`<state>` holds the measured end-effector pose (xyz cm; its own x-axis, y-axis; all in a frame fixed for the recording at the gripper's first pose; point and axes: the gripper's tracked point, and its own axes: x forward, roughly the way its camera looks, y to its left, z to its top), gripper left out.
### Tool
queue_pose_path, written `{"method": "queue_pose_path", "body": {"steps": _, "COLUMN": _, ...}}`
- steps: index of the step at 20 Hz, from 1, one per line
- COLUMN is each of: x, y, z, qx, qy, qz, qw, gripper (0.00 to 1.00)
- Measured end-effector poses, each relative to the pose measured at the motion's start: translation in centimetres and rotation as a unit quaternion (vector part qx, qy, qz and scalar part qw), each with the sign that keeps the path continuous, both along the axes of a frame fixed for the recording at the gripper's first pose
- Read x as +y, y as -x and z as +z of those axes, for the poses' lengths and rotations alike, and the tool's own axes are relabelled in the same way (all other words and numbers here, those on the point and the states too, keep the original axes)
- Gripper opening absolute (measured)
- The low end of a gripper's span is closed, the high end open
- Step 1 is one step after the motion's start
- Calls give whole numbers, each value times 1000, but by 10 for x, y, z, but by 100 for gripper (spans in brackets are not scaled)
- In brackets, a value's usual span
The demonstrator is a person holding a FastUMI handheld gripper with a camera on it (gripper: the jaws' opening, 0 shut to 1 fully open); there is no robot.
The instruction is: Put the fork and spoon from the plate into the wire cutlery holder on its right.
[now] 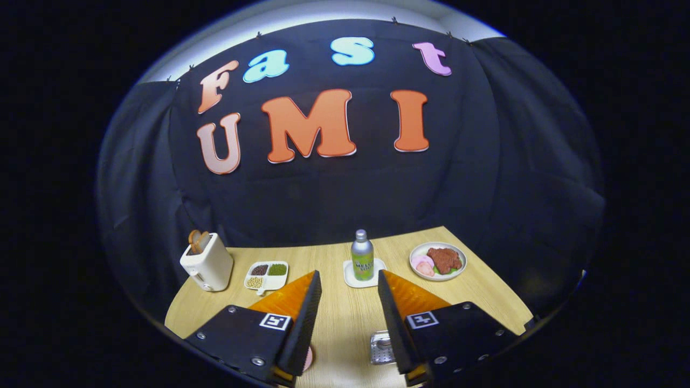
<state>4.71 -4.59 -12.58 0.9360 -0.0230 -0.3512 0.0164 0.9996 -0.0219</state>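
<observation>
Counter (345, 323) carries every item. Gripper (349, 280) is held above it, fingers spread apart with nothing between them. Task status, as judged: not started. A perforated metal object (380, 347), possibly the cutlery holder, sits beside the right finger; fork and spoon cannot be made out. Beyond the fingers stand toaster (207, 262), meat plate (437, 261), divided dish (266, 275) and bottle (362, 255). None appears to obstruct.

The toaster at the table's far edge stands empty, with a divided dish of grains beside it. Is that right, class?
Not quite. The gripper view shows toast slices sticking up from the white toaster. The divided dish of grains does sit beside it, beyond the open gripper.
</observation>
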Motion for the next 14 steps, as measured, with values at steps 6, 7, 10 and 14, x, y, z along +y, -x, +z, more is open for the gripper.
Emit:
{"method": "queue_pose_path", "body": {"steps": 6, "x": 46, "y": 4, "z": 16, "qx": -44, "qy": -4, "qz": 17, "qw": 999, "gripper": 90}}
{"method": "queue_pose_path", "body": {"steps": 7, "x": 53, "y": 5, "z": 14, "qx": -46, "qy": -3, "qz": 19, "qw": 999, "gripper": 90}}
{"method": "queue_pose_path", "body": {"steps": 10, "x": 82, "y": 10, "z": 2, "qx": -35, "qy": -11, "qz": 31, "qw": 999, "gripper": 93}}
{"method": "queue_pose_path", "body": {"steps": 14, "x": 122, "y": 17, "z": -21, "qx": -15, "qy": -11, "qz": 54, "qw": 998, "gripper": 93}}
